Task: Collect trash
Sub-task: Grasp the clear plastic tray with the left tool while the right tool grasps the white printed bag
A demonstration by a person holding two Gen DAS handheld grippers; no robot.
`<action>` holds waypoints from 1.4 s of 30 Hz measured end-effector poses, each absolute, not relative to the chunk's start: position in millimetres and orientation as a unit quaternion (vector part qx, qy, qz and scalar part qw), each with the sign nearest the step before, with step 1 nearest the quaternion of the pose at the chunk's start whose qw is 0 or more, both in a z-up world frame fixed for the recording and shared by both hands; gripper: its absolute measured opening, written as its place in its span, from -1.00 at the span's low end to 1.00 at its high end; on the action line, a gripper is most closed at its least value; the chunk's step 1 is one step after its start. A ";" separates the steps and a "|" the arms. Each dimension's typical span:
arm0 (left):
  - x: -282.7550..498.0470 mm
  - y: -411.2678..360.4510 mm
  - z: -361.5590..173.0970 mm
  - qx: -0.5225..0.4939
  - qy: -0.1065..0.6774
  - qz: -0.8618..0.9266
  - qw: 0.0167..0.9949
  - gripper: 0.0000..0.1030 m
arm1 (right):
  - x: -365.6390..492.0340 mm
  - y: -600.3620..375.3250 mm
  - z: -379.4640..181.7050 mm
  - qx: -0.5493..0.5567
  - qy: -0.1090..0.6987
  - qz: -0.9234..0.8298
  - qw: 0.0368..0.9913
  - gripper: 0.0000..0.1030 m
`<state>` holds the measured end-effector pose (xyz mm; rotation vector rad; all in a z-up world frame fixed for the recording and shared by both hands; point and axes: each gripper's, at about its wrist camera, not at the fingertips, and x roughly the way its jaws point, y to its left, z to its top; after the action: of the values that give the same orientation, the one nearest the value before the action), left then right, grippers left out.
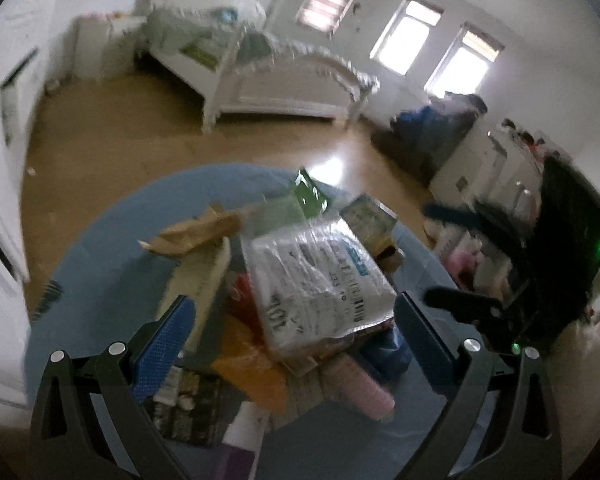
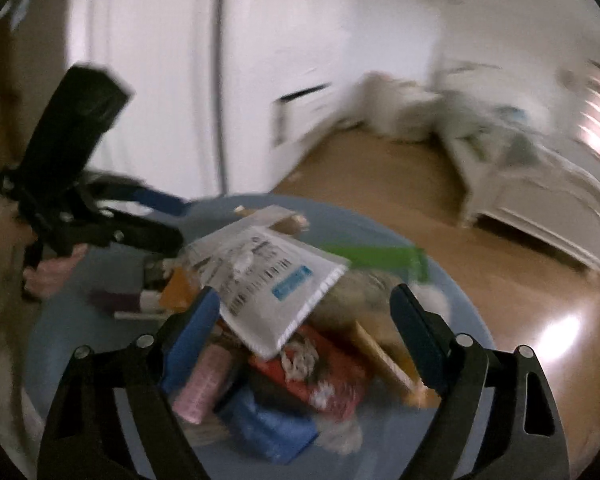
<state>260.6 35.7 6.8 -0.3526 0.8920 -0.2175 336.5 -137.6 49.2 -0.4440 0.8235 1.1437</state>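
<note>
A pile of trash lies on a round blue table (image 1: 100, 264). On top is a white plastic mailer bag (image 1: 320, 280) with printed labels, also in the right wrist view (image 2: 268, 284). Around it lie a brown paper scrap (image 1: 196, 232), a green packet (image 1: 310, 194), an orange wrapper (image 1: 248, 364), a pink cylinder (image 1: 360, 384) and a blue bag (image 2: 268, 428). My left gripper (image 1: 292, 320) is open above the pile, empty. My right gripper (image 2: 304, 312) is open above the pile, empty; it shows in the left wrist view (image 1: 460, 256) at the right.
A white bed (image 1: 284, 76) stands across the wooden floor (image 1: 112, 148). A dark bag (image 1: 436, 128) and white drawers (image 1: 480, 168) stand at the right. A white wardrobe (image 2: 160, 60) stands behind the table. Both views are blurred.
</note>
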 end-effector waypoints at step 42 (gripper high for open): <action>214.1 59.7 -12.3 -0.204 0.418 -0.179 0.867 -0.05 | 245.0 -110.3 31.2 -0.109 0.446 0.558 0.691 -0.62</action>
<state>214.1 59.7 -12.3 -0.4261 0.8762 -0.3738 245.0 -110.3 31.2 -0.2445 0.9978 1.2466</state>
